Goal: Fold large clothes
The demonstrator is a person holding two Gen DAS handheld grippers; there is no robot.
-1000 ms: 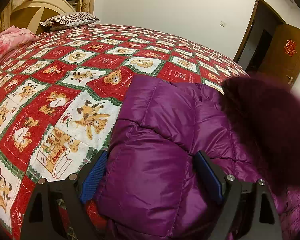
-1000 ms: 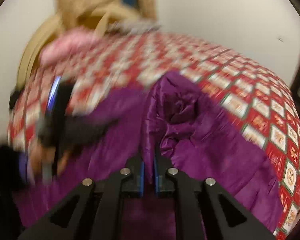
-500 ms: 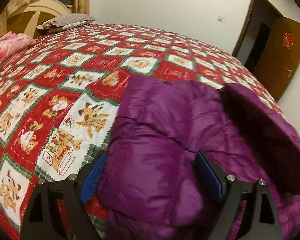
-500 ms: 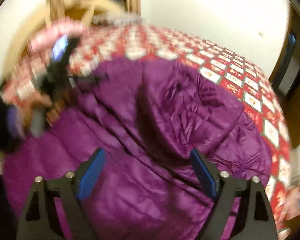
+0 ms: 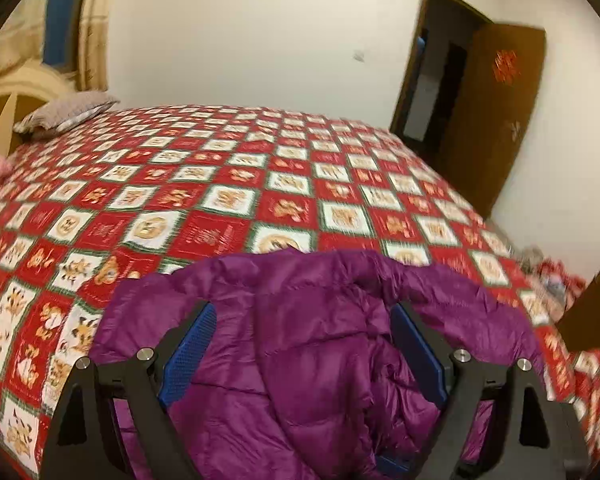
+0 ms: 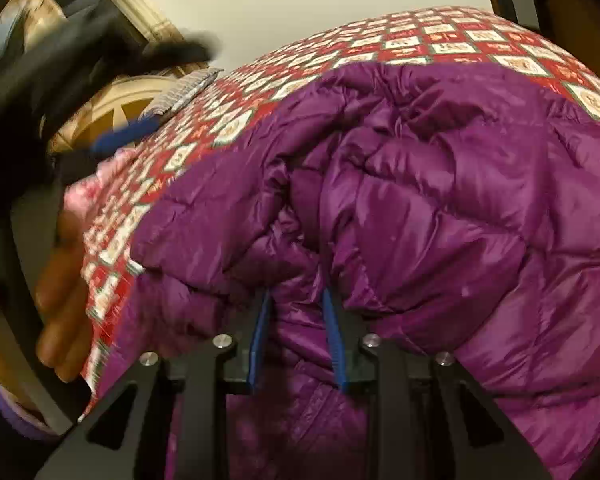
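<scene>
1. One purple puffer jacket (image 5: 324,344), bunched on the near edge of the bed.
2. Two grippers: left gripper (image 5: 302,354) spread wide, holding nothing; right gripper (image 6: 298,336) clamped on a jacket fold.
3. Red patchwork bedspread (image 5: 228,200); one pillow (image 5: 68,114); white wall; one brown door (image 5: 496,120), ajar.

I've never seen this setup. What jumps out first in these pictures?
A puffy purple coat bunched at the near edge of a bed under a red checked quilt. The right gripper pinches a fold of it; the left gripper hangs open above it.
</scene>
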